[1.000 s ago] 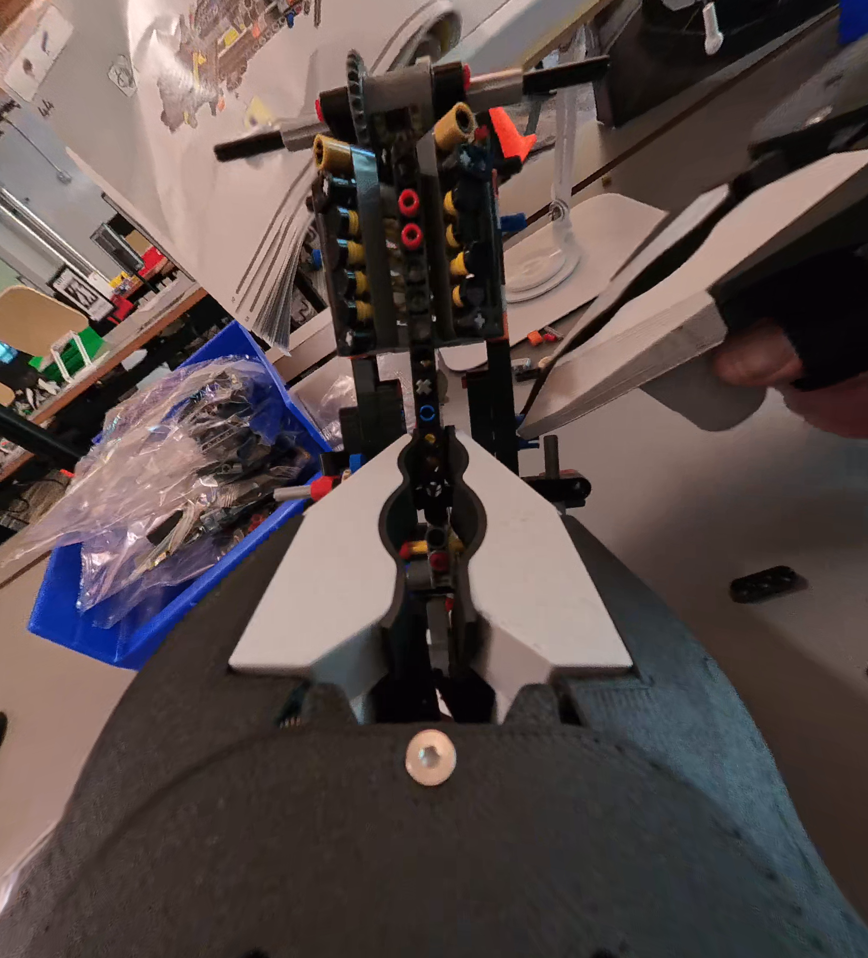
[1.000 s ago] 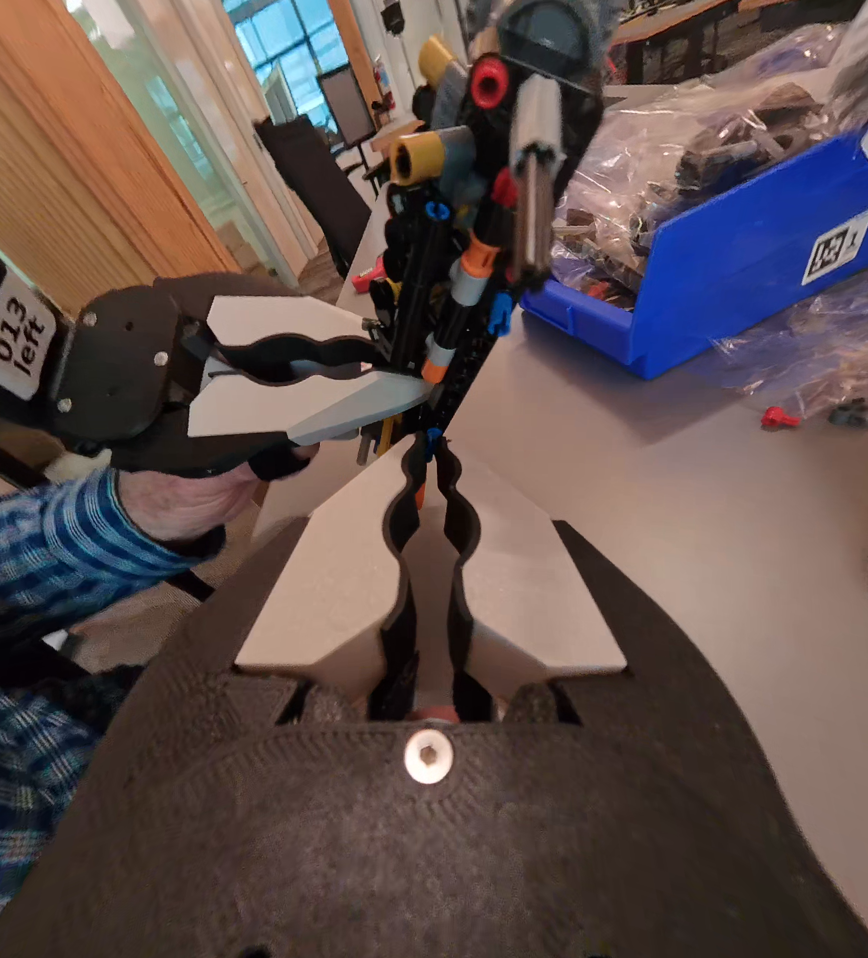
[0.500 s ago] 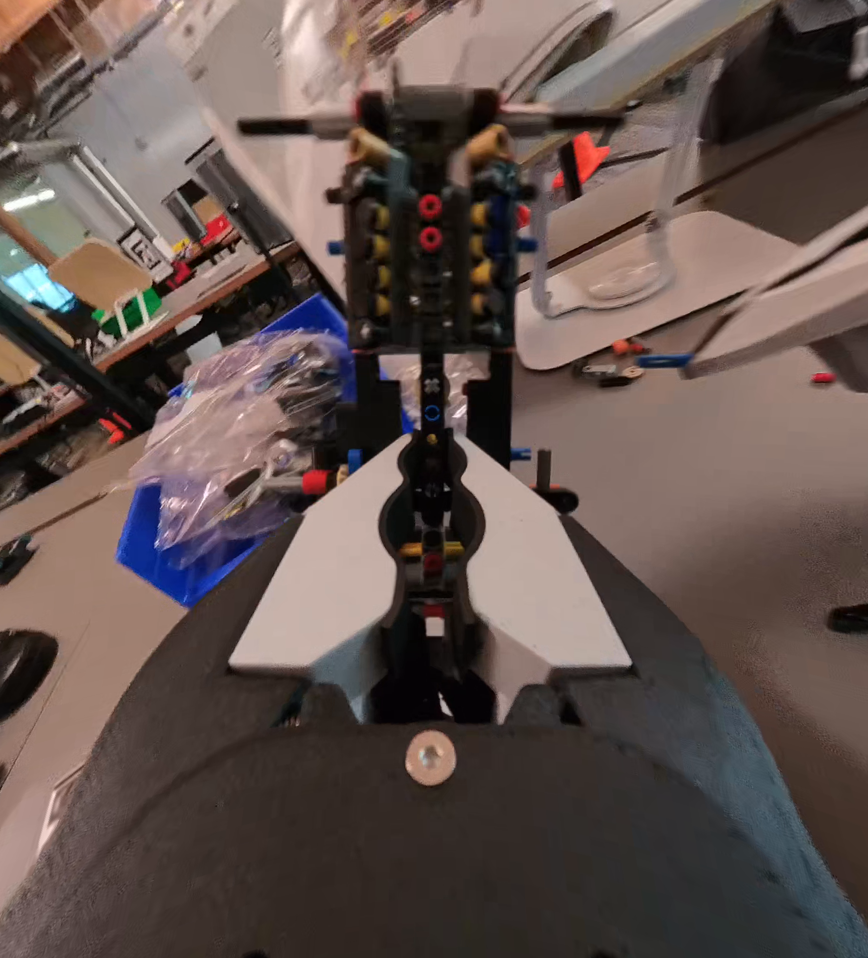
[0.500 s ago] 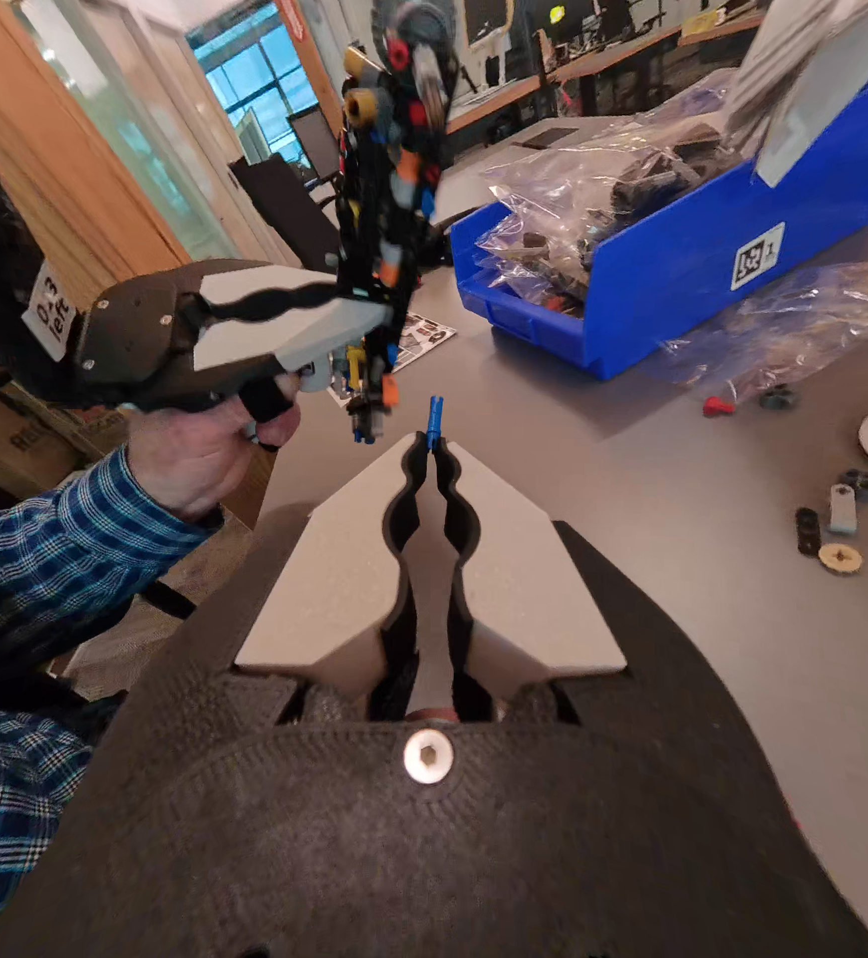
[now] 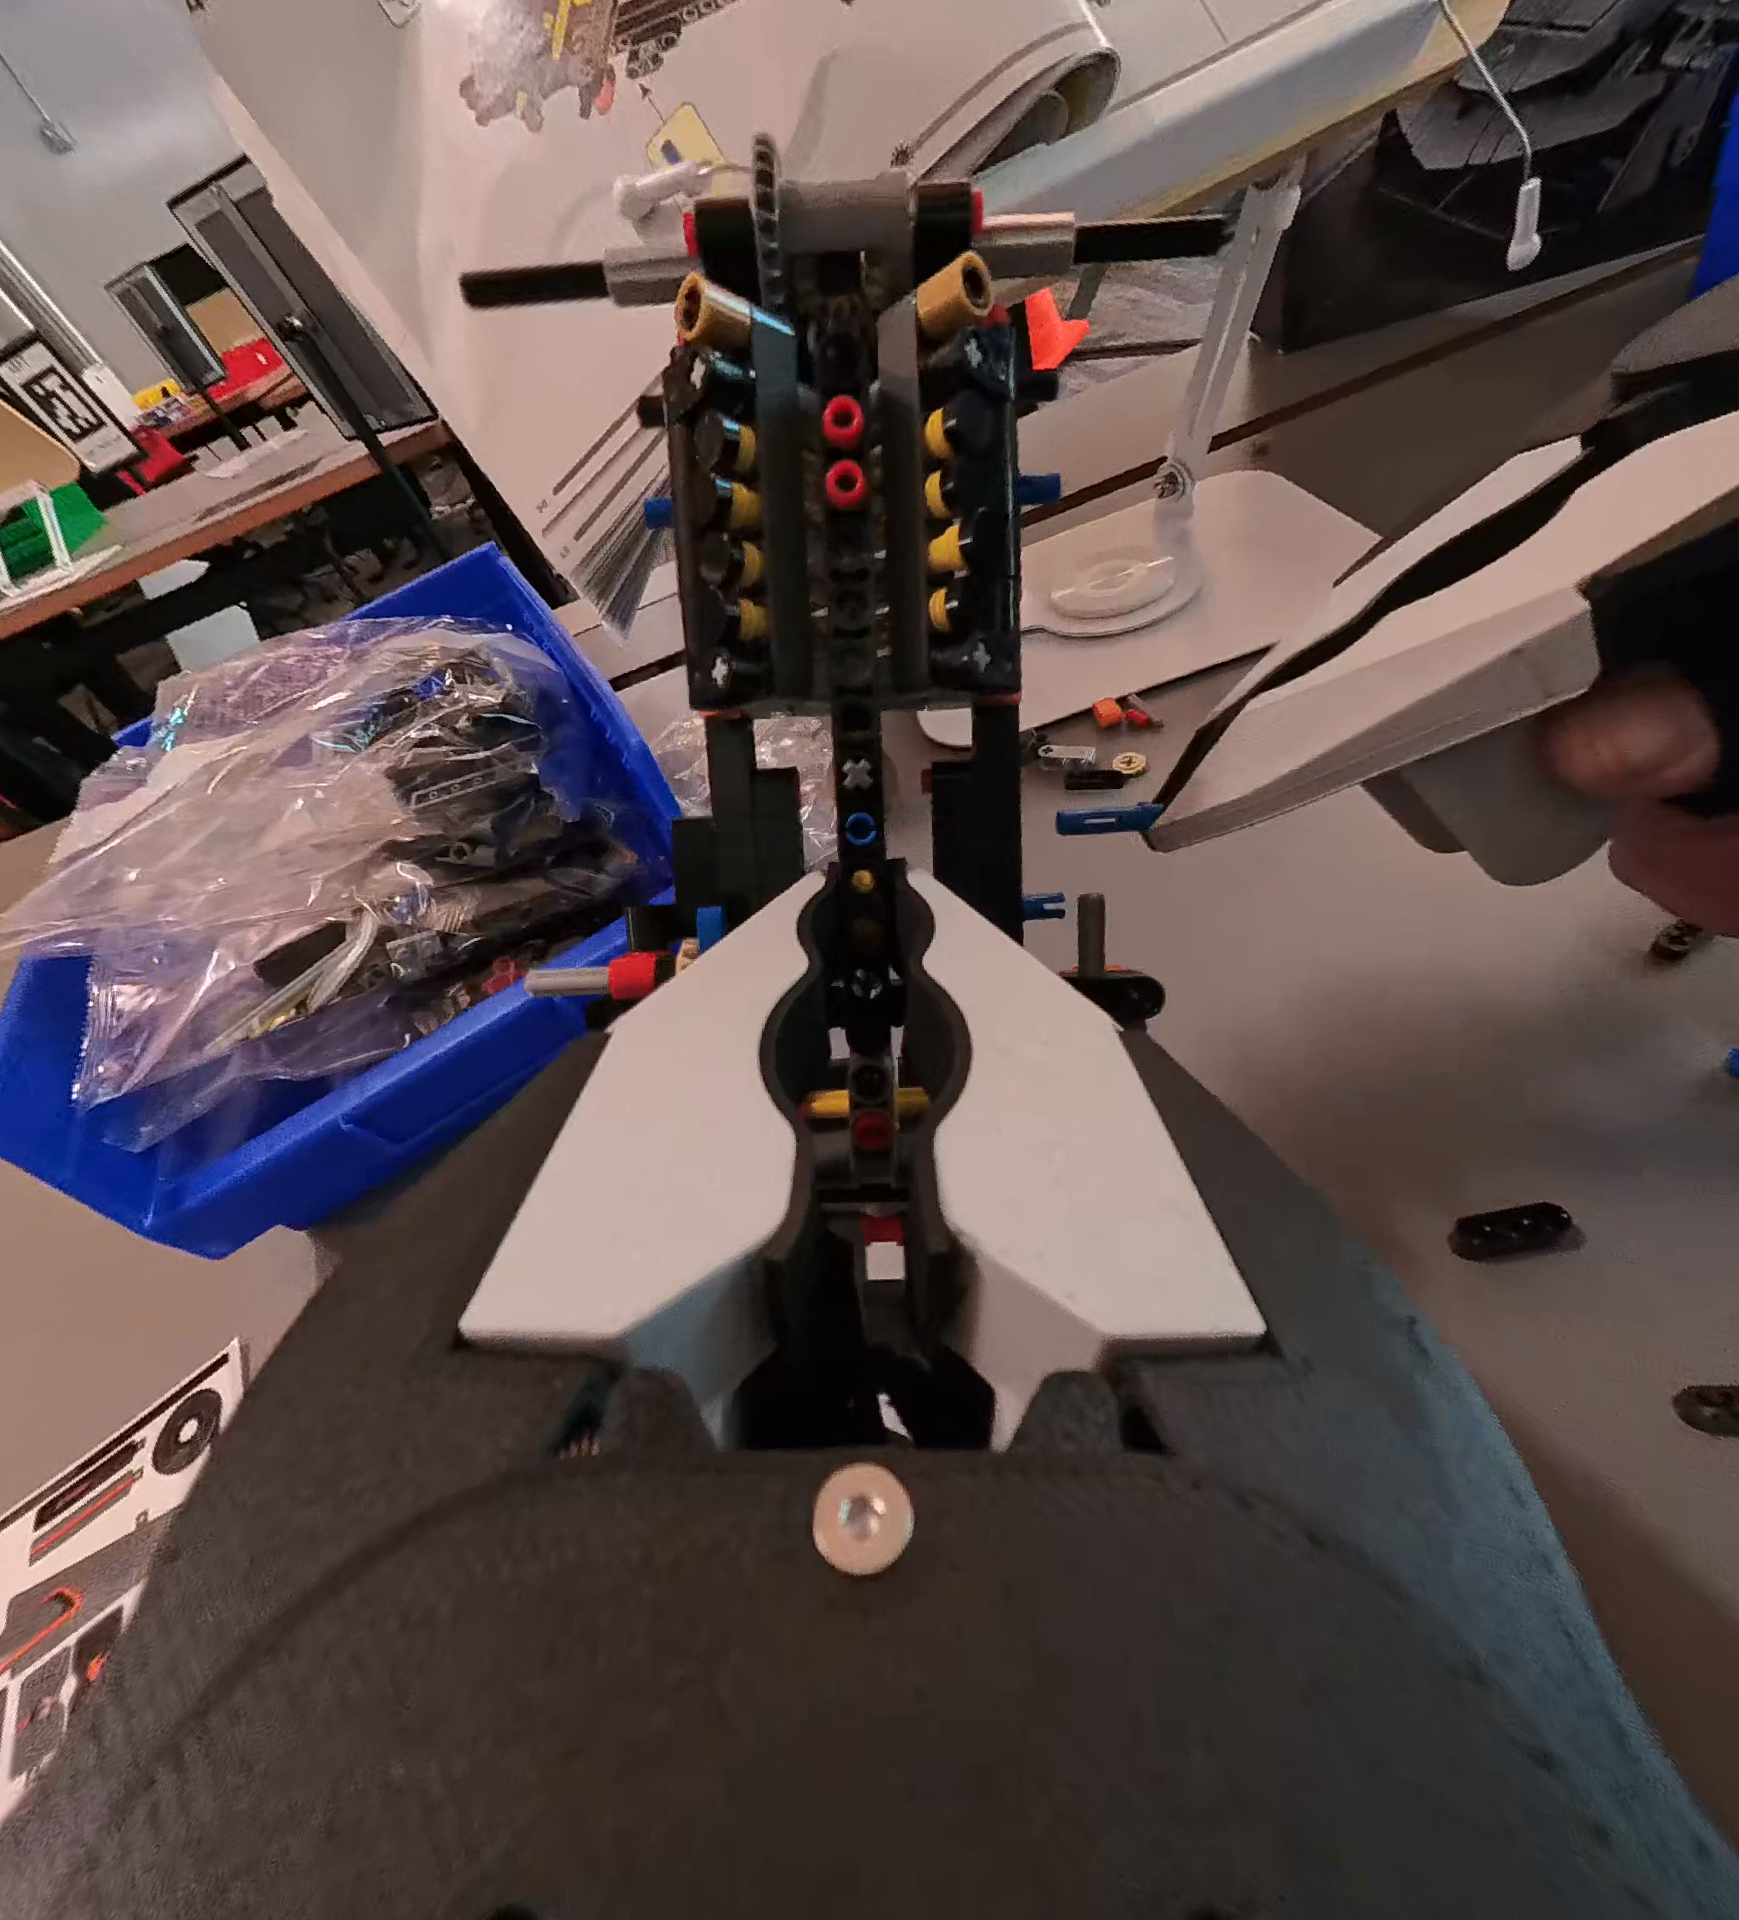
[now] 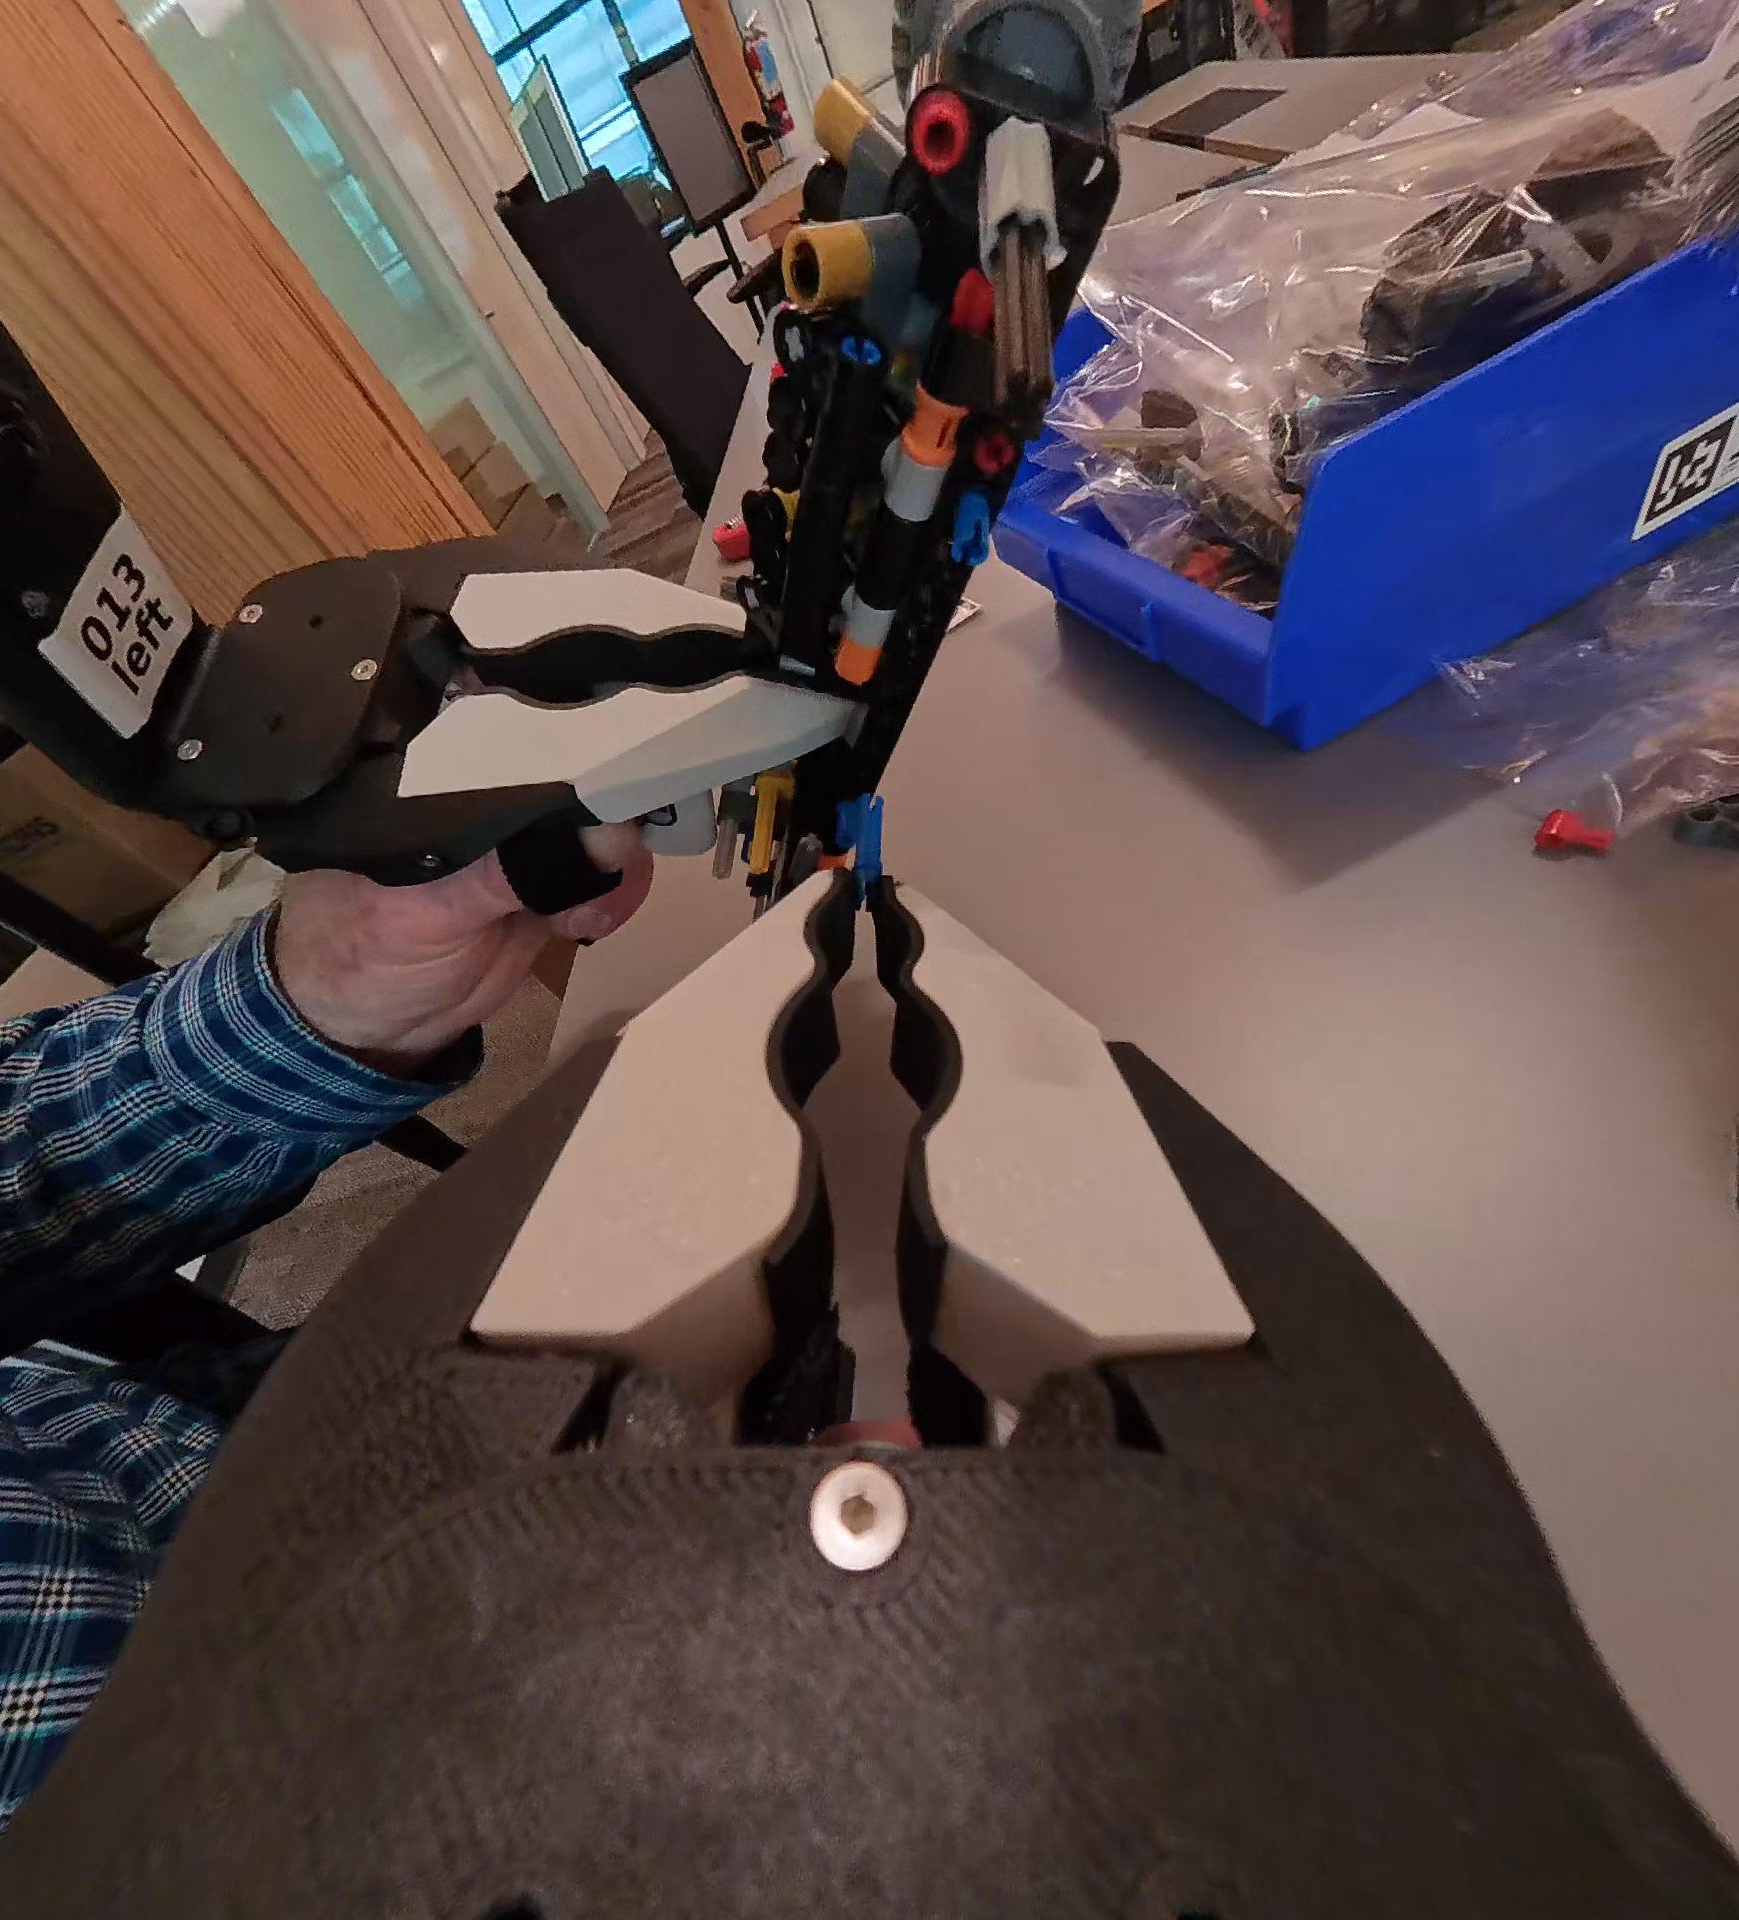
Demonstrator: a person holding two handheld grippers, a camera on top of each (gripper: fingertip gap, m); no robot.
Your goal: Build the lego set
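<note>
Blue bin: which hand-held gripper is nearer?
Left. Left hand-held gripper, clamped on the lego build, sits right beside the blue bin. Right hand-held gripper is across the build.

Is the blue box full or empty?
Full. The blue bin is stuffed with clear plastic bags of dark Lego pieces, heaped above its rim.

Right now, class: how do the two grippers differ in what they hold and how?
The left gripper clamps the tall lego assembly deep between its fingers; the right gripper pinches only a small blue pin at its fingertips. The assembly stands upright, off the table; the pin nears its lower end. Both are shut.
</note>
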